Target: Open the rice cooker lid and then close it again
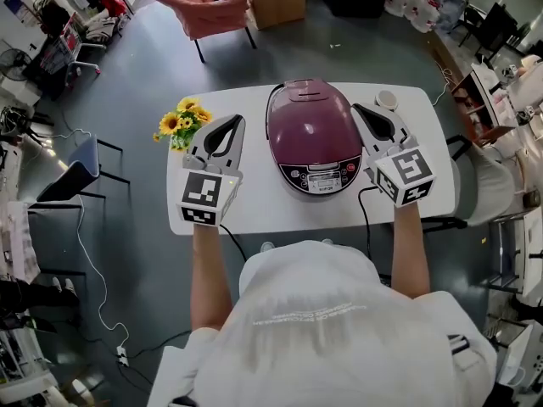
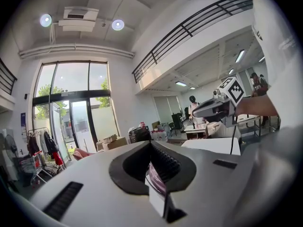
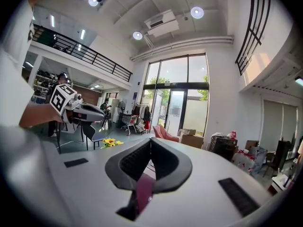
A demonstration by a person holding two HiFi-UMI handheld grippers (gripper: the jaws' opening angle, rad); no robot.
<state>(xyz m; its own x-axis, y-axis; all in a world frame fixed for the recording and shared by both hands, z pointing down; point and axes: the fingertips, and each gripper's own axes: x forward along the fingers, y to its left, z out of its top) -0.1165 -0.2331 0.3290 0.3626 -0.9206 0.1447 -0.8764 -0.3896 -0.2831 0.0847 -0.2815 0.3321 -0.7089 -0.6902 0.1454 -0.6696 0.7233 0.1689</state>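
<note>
Indoors, white table (image 1: 254,214), grey floor (image 1: 144,227) (rice cooker (image 1: 312,125) shut), left tool (image 1: 234,120) and right tool (image 1: 361,108) closed

rice cooker (image 1: 314,130) panel print too small to read, pink chair (image 1: 208,7) — cropped at top

The left gripper (image 2: 151,144) fills the lower half, its two jaws pressed together with nothing between the tips. A purple strip (image 2: 158,176) shows in the opening behind them. At 2 o'clock an arm holds the right gripper (image 2: 196,113) with its marker cube. Tall windows (image 2: 71,103) stand at 9 o'clock, and two round ceiling lamps (image 2: 46,20) at 11 o'clock.
</note>
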